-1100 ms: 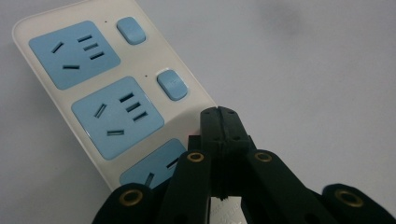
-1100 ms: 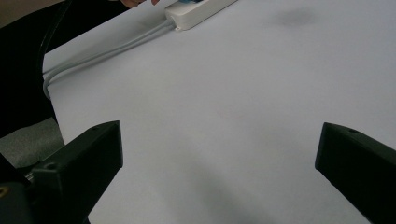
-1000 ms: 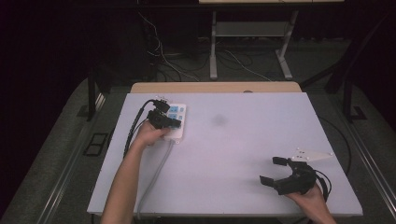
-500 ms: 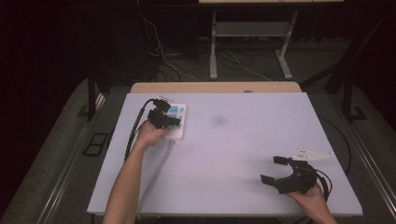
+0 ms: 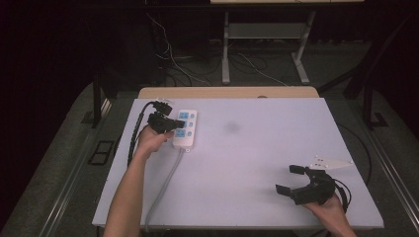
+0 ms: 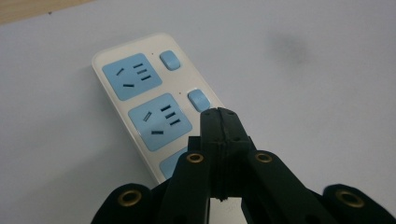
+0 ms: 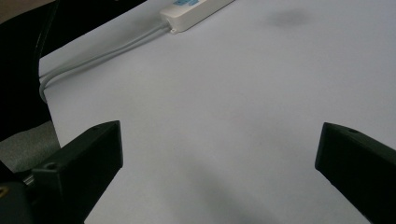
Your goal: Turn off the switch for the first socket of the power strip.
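The desk (image 5: 257, 163) spreads wide and pale under both hands, and the power strip (image 5: 185, 129) lies flat on it directly beneath the left tool (image 5: 174, 123), its grey cord (image 5: 163, 190) trailing back toward the person's side. In the left gripper view that left tool (image 6: 219, 113) has its jaws clenched tight together with nothing between them, tips poised just above the strip beside the middle blue switch (image 6: 199, 100), so this looks like a pressing job on the buttons. Here's the danger: the closed tip is narrow and the switch sits right next to the middle socket (image 6: 159, 121), so a push that lands slightly to the tool's left would miss the switch and skid onto the socket face. A slanted push could also shove the light strip sideways across the smooth desk, since nothing pins it. Well off from the strip, the right tool (image 5: 291, 180) rests near the desk's near edge with jaws released and spread wide, grasping nothing, too far away to steady the strip if it slides. The far switch (image 6: 170, 60) lies beyond the left tool's tip.
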### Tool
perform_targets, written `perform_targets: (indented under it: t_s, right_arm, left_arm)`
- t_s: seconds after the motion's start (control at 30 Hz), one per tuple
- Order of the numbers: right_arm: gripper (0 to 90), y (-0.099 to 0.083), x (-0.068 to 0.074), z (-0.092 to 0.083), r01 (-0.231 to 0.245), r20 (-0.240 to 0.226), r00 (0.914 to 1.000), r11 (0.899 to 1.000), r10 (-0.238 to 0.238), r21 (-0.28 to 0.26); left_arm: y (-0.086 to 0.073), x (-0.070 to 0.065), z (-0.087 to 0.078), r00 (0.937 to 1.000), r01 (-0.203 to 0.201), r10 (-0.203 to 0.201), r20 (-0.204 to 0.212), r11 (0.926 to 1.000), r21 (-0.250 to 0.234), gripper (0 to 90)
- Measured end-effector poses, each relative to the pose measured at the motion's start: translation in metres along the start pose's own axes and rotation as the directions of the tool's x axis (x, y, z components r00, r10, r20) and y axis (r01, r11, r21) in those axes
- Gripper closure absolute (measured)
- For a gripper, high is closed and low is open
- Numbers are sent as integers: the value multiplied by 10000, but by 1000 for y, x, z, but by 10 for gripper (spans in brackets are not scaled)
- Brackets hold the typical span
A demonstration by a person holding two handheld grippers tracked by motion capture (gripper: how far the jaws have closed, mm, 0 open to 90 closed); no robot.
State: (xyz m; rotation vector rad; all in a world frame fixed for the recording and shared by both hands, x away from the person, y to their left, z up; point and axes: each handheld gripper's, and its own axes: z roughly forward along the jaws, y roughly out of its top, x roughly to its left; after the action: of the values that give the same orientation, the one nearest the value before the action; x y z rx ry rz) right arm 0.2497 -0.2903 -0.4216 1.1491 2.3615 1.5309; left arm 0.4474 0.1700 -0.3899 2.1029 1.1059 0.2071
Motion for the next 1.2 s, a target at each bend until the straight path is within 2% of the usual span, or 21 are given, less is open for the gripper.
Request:
perform_targets:
  t_s: [0.3, 0.57, 0.83, 0.9, 1.0, 1.07, 1.1, 1.2]
  right_arm:
    - [6, 0, 0, 0, -12, 9, 10000, 10000, 12, -5]
    - [6, 0, 0, -1, -32, 13, 10000, 10000, 32, -29]
    - [6, 0, 0, -1, -44, -19, 10000, 10000, 44, -42]
    - [6, 0, 0, -1, -42, -25, 10000, 10000, 42, -45]
    - [6, 0, 0, -2, -48, -31, 10000, 10000, 48, -55]
    - [6, 0, 0, -1, -41, -33, 10000, 10000, 41, -40]
    - [6, 0, 0, -1, -41, -33, 10000, 10000, 41, -40]
    - [6, 0, 0, -1, -34, -30, 10000, 10000, 34, -39]
  left_arm:
    - [1, -1, -22, 9998, 191, -195, -71, 9985, -514, 896]
    - [3, -7, -41, 9992, 398, -401, -9, 9932, -1092, 890]
    - [2, -17, -61, 9999, 124, -115, 71, 9899, -1413, 822]
    - [1, -20, -67, 10000, 76, -72, 33, 9892, -1462, 784]
    - [-3, -21, -74, 9996, 219, -189, 202, 9861, -1645, 683]
    - [-6, -21, -79, 9976, 521, -430, 536, 9820, -1818, 601]
    - [-8, -21, -81, 9969, 643, -540, 576, 9786, -1953, 601]
    - [-14, -22, -86, 9941, 866, -707, 820, 9738, -2101, 472]
